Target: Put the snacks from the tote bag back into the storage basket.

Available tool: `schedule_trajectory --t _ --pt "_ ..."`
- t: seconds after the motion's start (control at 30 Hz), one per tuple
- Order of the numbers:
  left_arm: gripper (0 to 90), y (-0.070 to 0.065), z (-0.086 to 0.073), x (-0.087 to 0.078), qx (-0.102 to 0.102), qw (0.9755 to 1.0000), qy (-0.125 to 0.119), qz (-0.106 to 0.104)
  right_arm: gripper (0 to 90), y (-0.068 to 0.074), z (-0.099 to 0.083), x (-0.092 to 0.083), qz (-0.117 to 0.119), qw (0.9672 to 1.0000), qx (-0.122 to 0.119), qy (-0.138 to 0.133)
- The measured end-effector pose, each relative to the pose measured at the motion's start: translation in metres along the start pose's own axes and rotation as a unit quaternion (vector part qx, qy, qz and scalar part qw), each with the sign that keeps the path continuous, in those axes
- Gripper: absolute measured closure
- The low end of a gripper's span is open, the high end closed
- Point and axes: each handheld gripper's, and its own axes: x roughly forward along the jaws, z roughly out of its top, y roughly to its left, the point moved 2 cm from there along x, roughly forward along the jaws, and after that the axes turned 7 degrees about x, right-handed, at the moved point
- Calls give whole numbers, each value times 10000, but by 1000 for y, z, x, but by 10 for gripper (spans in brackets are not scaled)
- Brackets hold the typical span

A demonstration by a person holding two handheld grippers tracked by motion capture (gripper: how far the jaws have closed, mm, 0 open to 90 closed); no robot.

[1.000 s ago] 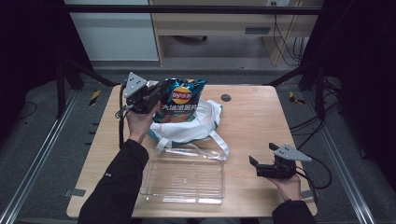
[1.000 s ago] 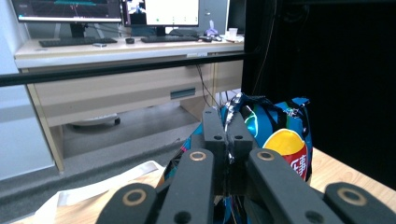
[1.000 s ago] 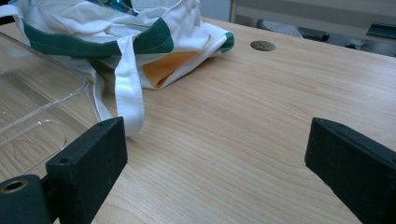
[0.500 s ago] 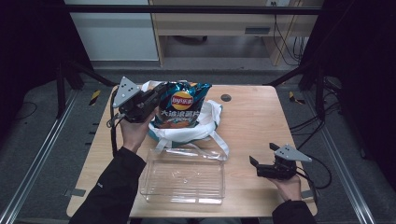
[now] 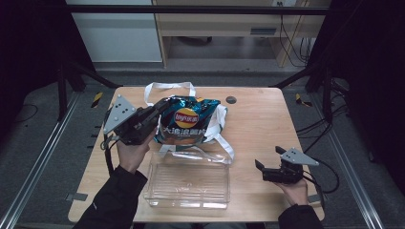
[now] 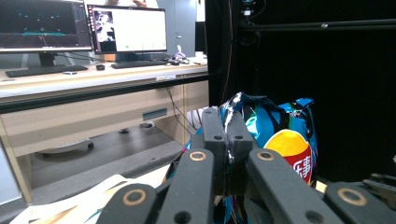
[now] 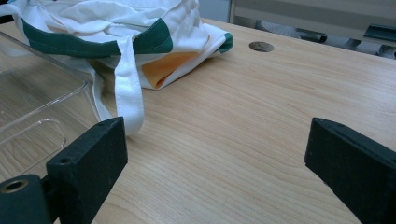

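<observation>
left tongs (image 5: 155, 113): clenched on the top seam of the chip bag (image 5: 187, 125). In the left gripper view the two jaws meet on the crimped foil edge, no gap. I pinch the seam because it's the only flat, stiff bit; the body is air-filled and would slip or crush.
chip bag: held upright, top tilted toward my left hand (image 5: 131, 152), lower part resting on or in the tote bag (image 5: 212, 131). Can't tell whether the bottom is clear of the fabric.
tote bag: white cloth with green trim, slumped on the counter (image 5: 258, 119), mouth facing up. One strap (image 5: 169, 87) loops out behind the chips; another trails toward the clear tray (image 5: 188, 183) and touches its far rim.
clear tray: empty, just in front of the tote, near edge of the counter. My guess: it's the drop spot, placed close so the carry is short.
right tongs (image 5: 264, 168): released, jaws wide apart, nothing between them in the right gripper view. Parked low over bare counter at the right, well apart from the tote. Pointed at tote and tray, so likely on standby to pin the fabric or steady the tray.
risk: strap snagging the bag corner if I lift from here.
</observation>
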Motion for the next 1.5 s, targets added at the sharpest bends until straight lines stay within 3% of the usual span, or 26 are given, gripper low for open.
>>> schedule_trajectory --t 0.27,0.43,0.63,0.87,1.37,1.5 --pt "897 -13 -5 -17 -110 9997 -116 -166 61 0 -1 0 -13 10000 -19 22" --pt "897 -21 -7 -28 -75 9997 -122 -191 61 0 -1 0 -8 10000 -18 17" --pt "896 -28 -25 -39 -282 9991 -69 -296 61 0 -1 0 -10 10000 -13 20" --pt "896 -37 -33 -46 -270 9989 -10 -375 62 0 0 0 -2 10000 0 5" --pt "896 -40 -66 -40 -473 9972 377 -450 63 0 0 -2 6 10000 -4 -34" --pt "895 -40 -76 -35 -586 9957 503 -504 63 1 1 -2 9 10000 -28 -42"
